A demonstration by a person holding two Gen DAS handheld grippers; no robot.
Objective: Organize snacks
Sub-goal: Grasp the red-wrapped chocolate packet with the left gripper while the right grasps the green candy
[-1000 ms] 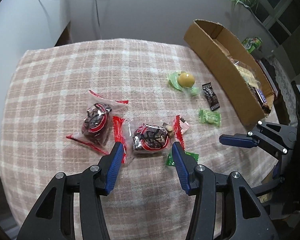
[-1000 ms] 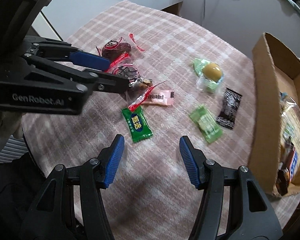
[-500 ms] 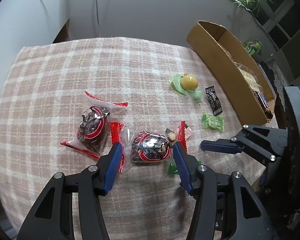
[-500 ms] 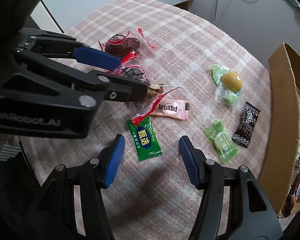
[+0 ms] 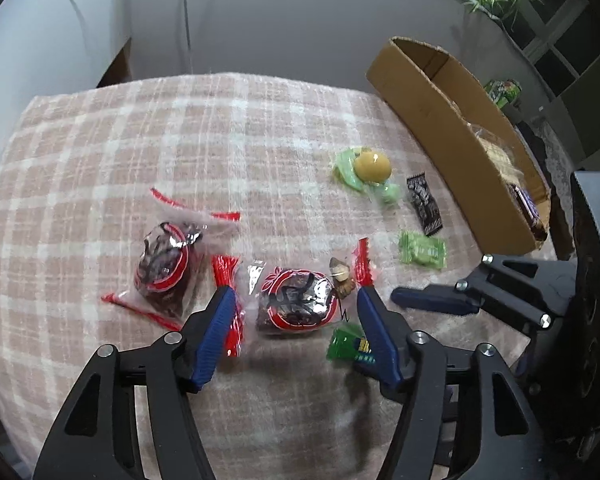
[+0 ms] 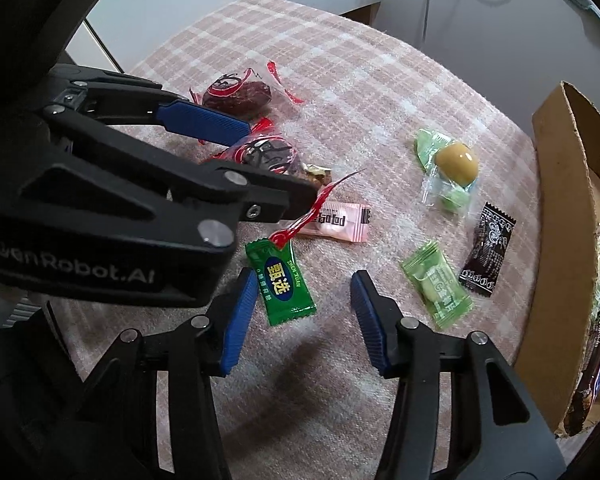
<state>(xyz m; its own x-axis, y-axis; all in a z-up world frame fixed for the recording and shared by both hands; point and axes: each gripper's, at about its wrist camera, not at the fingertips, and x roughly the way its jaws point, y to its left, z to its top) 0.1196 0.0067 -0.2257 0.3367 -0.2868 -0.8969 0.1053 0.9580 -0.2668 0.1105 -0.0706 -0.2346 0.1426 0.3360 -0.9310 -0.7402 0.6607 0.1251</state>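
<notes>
In the left wrist view my left gripper (image 5: 296, 314) hangs over a dark date snack (image 5: 296, 304) in a clear, red-edged wrapper. Its jaws are opening and the pads stand either side of the snack without pressing it. The right wrist view has my right gripper (image 6: 304, 304) low over a dark green candy (image 6: 282, 284). Those jaws are closing, with the candy between them near the left pad and no grip on it. A cardboard box (image 6: 556, 200) holding several snacks stands at the right.
On the pink plaid cloth (image 5: 140, 152) lie a second date snack (image 5: 164, 264), a pink candy (image 6: 340, 222), a yellow ball in a green wrapper (image 6: 456, 162), a black sachet (image 6: 486, 248) and a light green candy (image 6: 436, 284). Both grippers work close together.
The left jaws have widened around the date snack. The right gripper has come nearer the dark green candy, which now lies between its narrowing jaws.
</notes>
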